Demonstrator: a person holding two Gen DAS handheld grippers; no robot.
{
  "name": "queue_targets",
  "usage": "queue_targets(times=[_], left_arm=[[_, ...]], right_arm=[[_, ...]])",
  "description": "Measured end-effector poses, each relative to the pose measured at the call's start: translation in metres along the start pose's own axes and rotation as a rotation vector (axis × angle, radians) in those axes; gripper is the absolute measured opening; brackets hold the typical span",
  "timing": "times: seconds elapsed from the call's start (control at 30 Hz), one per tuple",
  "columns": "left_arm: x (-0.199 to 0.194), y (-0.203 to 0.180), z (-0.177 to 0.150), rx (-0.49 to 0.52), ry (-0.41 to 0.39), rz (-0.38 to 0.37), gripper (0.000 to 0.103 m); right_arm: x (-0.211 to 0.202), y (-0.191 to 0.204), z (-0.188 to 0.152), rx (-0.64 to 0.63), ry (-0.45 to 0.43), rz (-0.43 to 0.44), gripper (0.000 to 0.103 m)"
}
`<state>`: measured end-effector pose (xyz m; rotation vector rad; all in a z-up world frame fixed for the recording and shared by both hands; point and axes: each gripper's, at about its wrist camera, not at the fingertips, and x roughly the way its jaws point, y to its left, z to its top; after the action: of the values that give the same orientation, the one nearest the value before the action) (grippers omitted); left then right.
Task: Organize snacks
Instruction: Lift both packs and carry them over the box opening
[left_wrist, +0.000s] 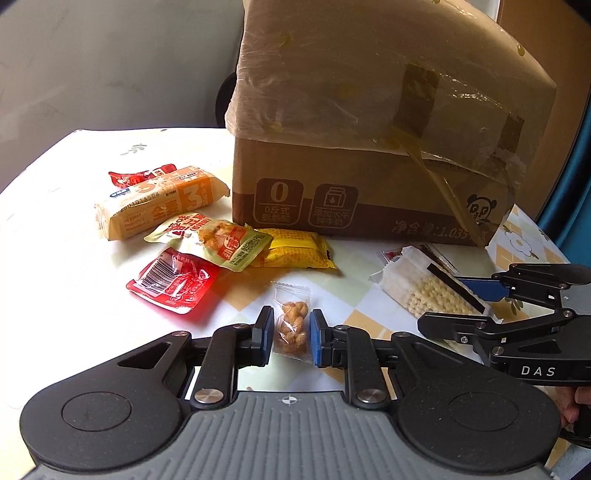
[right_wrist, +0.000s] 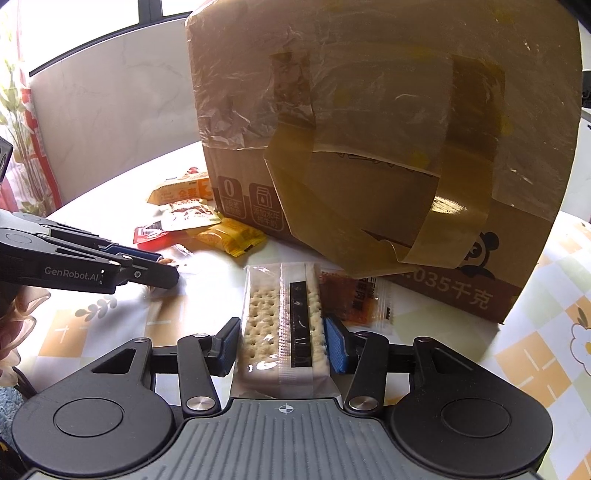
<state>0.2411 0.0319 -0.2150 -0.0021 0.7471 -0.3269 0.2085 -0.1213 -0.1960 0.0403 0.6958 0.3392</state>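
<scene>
Two snack packets are in hand at once on the checked, flower-printed tablecloth (left_wrist: 354, 291): a small clear plastic pouch of golden twisted dough bites (left_wrist: 291, 328) sits between the blue pads of the left gripper (left_wrist: 289, 336), which press in on both its sides, while a long clear-wrapped block of pale perforated crackers with a black label strip (right_wrist: 282, 325) lies lengthwise between the pads of the right gripper (right_wrist: 280, 341), its jaws closed against the long edges. Both packets appear to rest on the cloth, just in front of the large brown cardboard box with loose yellowish tape and crinkled film over its raised flap (left_wrist: 369, 147), the likely home for the snacks. Doing this step well probably means lifting each packet straight up before carrying it, with only light pressure, since the crackers would snap and the thin pouch could slide out. Beside the crackers lies a small clear sachet of reddish-brown contents (right_wrist: 347, 291), touching the wrapper, so a clean vertical lift should avoid dragging it. Farther left waits a loose cluster: a red foil sachet (left_wrist: 173, 284), a yellow wrapped bar (left_wrist: 295, 253), a cream pouch printed with fried pieces (left_wrist: 210, 236) and an orange wholewheat biscuit pack (left_wrist: 159, 206).
</scene>
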Motion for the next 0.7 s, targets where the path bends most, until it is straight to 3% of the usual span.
queue_targets(times=[0.7], left_arm=[[-0.015,0.015,-0.002,-0.131,-0.032,-0.029,0.02]], right_arm=[[0.001,0.002,0.0,-0.012,0.002,-0.008,0.045]])
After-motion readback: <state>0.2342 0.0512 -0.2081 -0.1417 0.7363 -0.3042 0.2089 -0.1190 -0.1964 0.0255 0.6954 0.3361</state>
